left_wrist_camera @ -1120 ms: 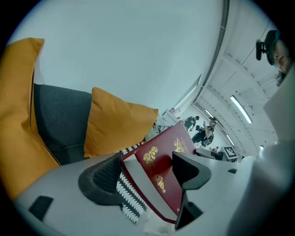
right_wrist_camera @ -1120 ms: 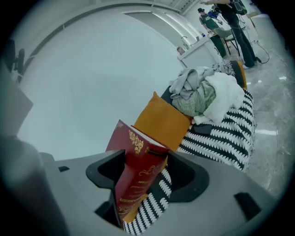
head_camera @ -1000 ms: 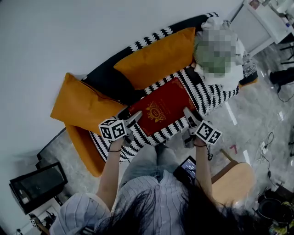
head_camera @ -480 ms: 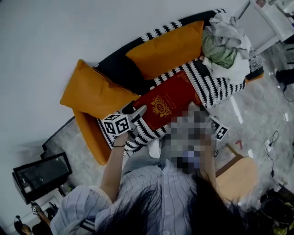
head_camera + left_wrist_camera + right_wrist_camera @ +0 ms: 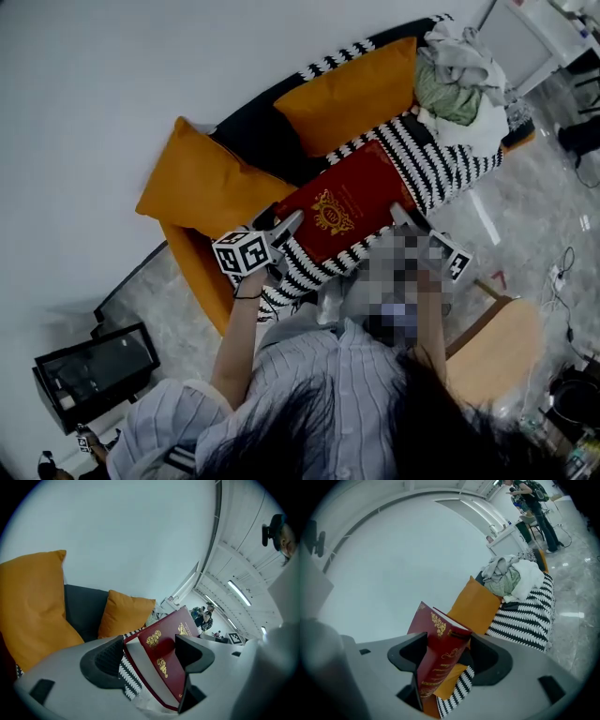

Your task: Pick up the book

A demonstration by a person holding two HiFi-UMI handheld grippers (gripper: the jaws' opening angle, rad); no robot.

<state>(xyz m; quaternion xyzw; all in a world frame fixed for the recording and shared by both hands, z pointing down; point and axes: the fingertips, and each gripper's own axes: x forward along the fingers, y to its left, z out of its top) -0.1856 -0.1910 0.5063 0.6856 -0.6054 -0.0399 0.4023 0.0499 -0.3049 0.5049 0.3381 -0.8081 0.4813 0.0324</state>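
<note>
A dark red book (image 5: 342,211) with gold ornament is held over the black-and-white striped sofa seat (image 5: 441,173). My left gripper (image 5: 281,225) clamps its near left corner. In the left gripper view the book (image 5: 166,644) sits between the two jaws of my left gripper (image 5: 150,656), pages against one pad and cover against the other. My right gripper (image 5: 403,218) holds the near right corner, mostly under a mosaic patch. In the right gripper view the book's spine (image 5: 440,653) stands upright, pinched in my right gripper (image 5: 445,656).
Two orange cushions (image 5: 352,94) (image 5: 197,187) lean on the sofa back. A pile of clothes (image 5: 459,80) fills the sofa's right end. A wooden stool (image 5: 497,347) stands at the right and a black box (image 5: 89,370) at the lower left. People stand far off (image 5: 534,503).
The book has come up off the striped seat, held at both near corners. Both grippers have kept their hold, and the view has shifted to the right.
</note>
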